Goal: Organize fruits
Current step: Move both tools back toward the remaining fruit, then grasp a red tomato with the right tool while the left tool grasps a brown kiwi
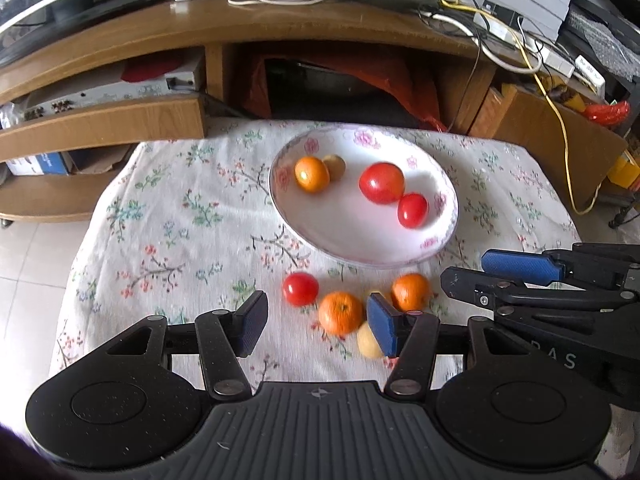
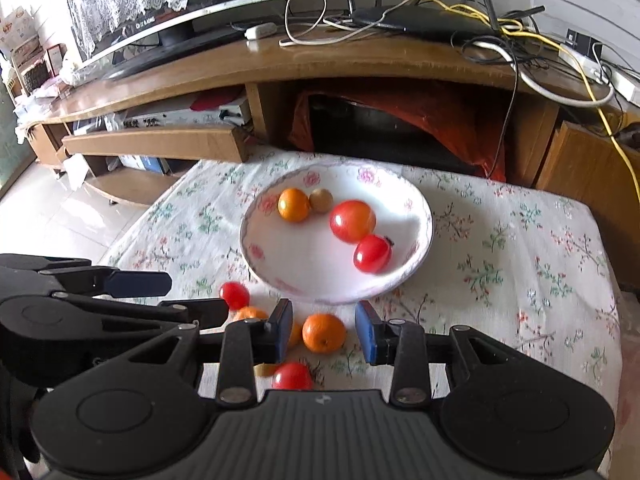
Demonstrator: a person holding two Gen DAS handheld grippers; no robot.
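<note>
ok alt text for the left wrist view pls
A white bowl on a floral cloth holds two tomatoes, an orange and a small brown fruit. The open left gripper hovers over more fruit on the cloth; the right gripper is alongside.

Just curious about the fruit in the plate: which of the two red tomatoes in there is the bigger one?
The bigger tomato lies nearer the plate's middle, beside the brownish fruit; the smaller tomato touches it, closer to the rim.
</note>
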